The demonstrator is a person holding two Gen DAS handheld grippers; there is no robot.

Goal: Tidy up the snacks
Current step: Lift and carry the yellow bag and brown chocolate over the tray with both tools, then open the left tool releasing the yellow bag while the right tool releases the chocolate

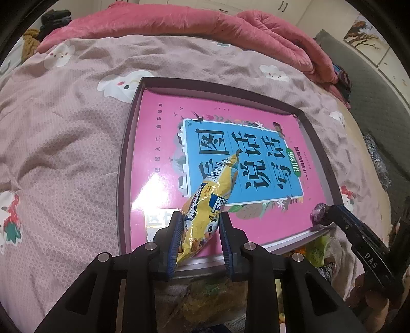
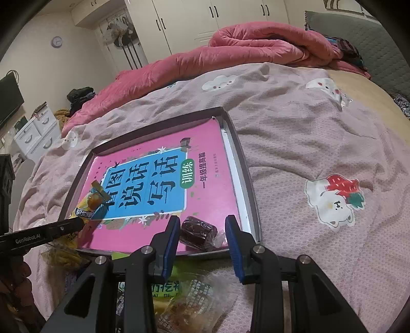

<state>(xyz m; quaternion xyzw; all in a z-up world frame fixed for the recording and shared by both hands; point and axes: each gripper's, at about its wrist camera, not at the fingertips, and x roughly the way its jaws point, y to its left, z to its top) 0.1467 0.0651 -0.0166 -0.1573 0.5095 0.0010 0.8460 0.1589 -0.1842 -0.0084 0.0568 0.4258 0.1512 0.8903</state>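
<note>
Nearest the cameras, at the near edge of the bed, a heap of loose wrapped snacks (image 2: 184, 302) lies on the pink patterned bedspread (image 2: 294, 143), just in front of the tray.

Left gripper (image 1: 201, 237): jaws closed on the lower half of a yellow snack packet (image 1: 210, 205). The packet is held tilted, its far end with the barcode reaching out over the blue title panel of the book.

Right gripper (image 2: 202, 242): jaws narrow, with a dark purple-brown wrapped sweet (image 2: 197, 233) between them at the book's near right corner. The left pad touches the sweet; on the right only the clear wrapper end reaches the pad, so a firm grip cannot be told.

Both snacks are above a pink book (image 2: 205, 189) with a blue title panel, which lies flat inside a shallow dark-rimmed tray (image 2: 246, 164) on the bedspread.

Farther back, a crumpled pink quilt (image 2: 230, 48) runs across the bed. Behind it stand white wardrobe doors (image 2: 184, 23) and, on the left wall, a round clock (image 2: 57, 41).
</note>
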